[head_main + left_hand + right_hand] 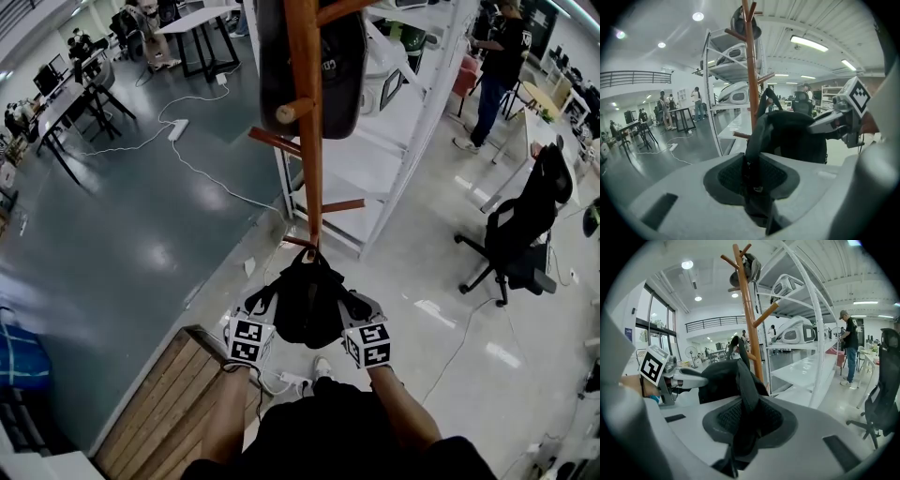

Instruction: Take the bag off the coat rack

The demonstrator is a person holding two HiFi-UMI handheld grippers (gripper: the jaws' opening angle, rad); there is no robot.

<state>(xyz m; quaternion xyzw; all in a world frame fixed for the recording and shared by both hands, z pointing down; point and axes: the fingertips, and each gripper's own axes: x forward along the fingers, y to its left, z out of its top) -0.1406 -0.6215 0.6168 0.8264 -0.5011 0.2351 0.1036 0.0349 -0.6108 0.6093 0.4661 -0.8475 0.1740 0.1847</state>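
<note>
Both tools were closed on bag fabric: the left tool (265, 302) pinched the black bag (307, 305) at its 9 o'clock side, the right tool (354, 306) at 3 o'clock. The bag hung at 6 o'clock of the coat rack (307, 141) pole, its strap (314, 259) looped on a low peg (298, 243). Best move, probably: raise both sides evenly until the strap clears the peg tip, then pull back. Forearms (228, 412) reached forward side by side, tools tilted slightly down.

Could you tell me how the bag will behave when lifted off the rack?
Likely floppy: the bag sags between the hand-held grippers. Fabric bunches in their jaws, so slipping seems unlikely. The strap may snag the peg.
</note>
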